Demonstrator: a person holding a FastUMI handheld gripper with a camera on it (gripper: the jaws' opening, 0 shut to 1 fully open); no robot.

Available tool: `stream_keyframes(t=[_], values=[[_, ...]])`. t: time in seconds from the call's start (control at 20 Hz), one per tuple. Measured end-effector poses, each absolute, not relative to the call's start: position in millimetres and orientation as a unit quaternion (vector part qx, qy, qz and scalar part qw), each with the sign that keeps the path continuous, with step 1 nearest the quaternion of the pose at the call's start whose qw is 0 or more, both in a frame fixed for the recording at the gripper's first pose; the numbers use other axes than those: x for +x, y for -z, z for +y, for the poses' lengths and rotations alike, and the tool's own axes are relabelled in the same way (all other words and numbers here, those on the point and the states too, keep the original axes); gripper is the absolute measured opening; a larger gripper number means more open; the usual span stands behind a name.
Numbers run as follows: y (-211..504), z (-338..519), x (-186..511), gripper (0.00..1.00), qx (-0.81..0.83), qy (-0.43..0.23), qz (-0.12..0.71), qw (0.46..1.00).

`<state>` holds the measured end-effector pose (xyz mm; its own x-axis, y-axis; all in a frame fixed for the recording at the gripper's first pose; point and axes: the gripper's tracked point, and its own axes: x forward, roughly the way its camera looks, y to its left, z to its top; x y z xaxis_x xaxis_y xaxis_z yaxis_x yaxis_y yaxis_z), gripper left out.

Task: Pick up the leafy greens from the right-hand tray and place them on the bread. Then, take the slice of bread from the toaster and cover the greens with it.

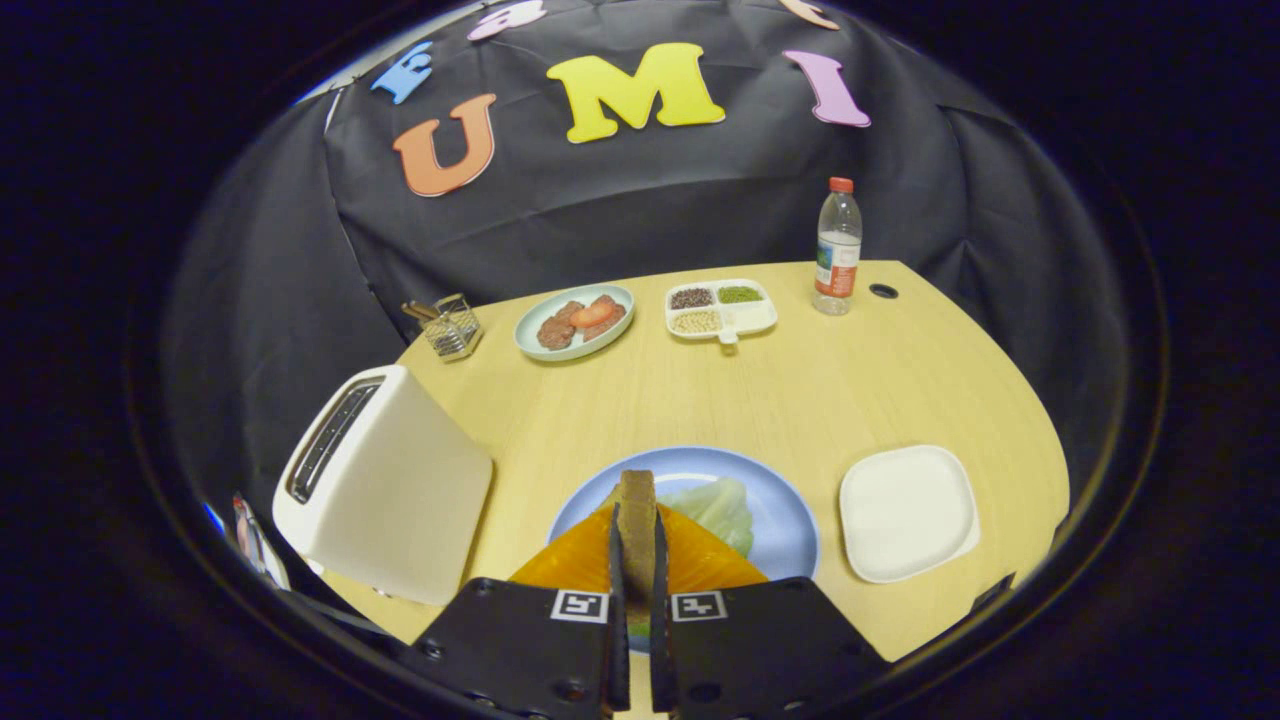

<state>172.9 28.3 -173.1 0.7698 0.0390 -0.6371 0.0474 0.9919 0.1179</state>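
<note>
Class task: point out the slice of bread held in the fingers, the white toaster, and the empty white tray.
Brown bread slice [636,500], gripper view: top crust edge.
White plastic toaster [400,500], gripper view: side panel.
White square tray [908,512], gripper view: its bare middle.

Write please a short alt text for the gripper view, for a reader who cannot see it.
The gripper is shut on a bread slice, held edge-on above a blue plate with leafy greens. A white toaster and an empty white tray flank it.

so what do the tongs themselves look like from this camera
The tongs are two narrow upright fingers rising from two blocky housings. Each housing carries a square black-and-white fiducial marker near its inner top corner and visible round screw holes. No cables or sleeve show here.
</note>
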Motion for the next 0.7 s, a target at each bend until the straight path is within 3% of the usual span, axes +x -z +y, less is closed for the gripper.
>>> stream_keyframes(t=[0.55,0.65,0.7], values=[[221.3,-12.7,177.1,0.12,0.086,0.007,0.343,0.935],[223.1,-14.3,173.9,0.23,0.073,0.005,0.343,0.936],[221.9,-19.0,175.2,0.24,0.066,0.015,0.337,0.939]])
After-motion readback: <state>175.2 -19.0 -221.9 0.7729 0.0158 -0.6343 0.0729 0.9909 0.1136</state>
